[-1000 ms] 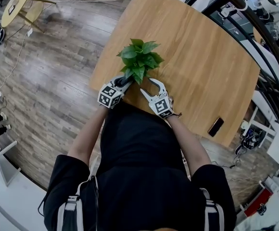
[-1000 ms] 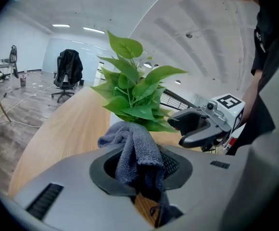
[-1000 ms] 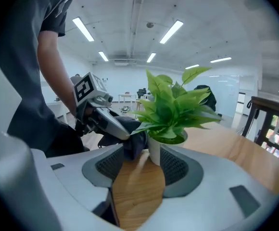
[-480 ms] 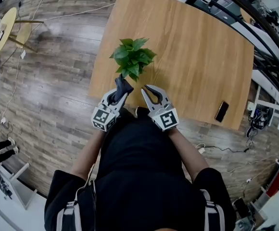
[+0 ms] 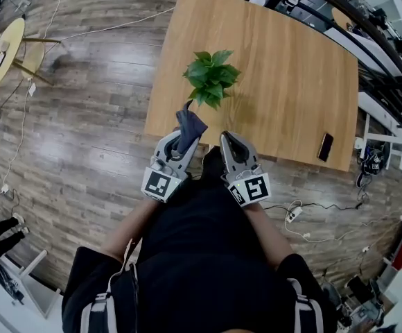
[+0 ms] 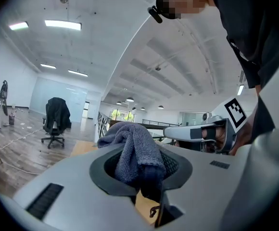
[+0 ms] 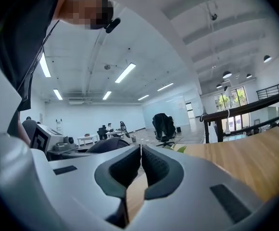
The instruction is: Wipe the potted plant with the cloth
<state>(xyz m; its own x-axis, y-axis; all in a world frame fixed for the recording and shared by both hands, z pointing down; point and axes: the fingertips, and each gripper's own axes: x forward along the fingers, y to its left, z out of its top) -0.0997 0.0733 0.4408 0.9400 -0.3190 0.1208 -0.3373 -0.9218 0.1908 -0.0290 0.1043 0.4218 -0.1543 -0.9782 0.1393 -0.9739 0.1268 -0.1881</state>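
Observation:
A small green potted plant point(image 5: 212, 77) stands on the wooden table point(image 5: 291, 68) near its front edge. My left gripper point(image 5: 184, 139) is shut on a bunched dark grey-blue cloth point(image 5: 190, 123), which sticks out past its tips toward the plant without touching it. In the left gripper view the cloth point(image 6: 132, 150) fills the jaws of the left gripper point(image 6: 140, 174). My right gripper point(image 5: 227, 139) hangs beside it; its jaws have just been closing and now meet with nothing between them, as the right gripper point(image 7: 141, 163) view shows. Both are held level in the air.
A black phone point(image 5: 325, 146) lies at the table's near right corner. A small round yellow table point(image 5: 12, 28) stands far left on the wood floor. Dark railings point(image 5: 367, 40) run along the right. A power strip point(image 5: 294, 214) and cables lie on the floor.
Both grippers have risen from the table edge beside the plant and drawn back from it. The right jaws went from wide open to shut. The left still holds the cloth.

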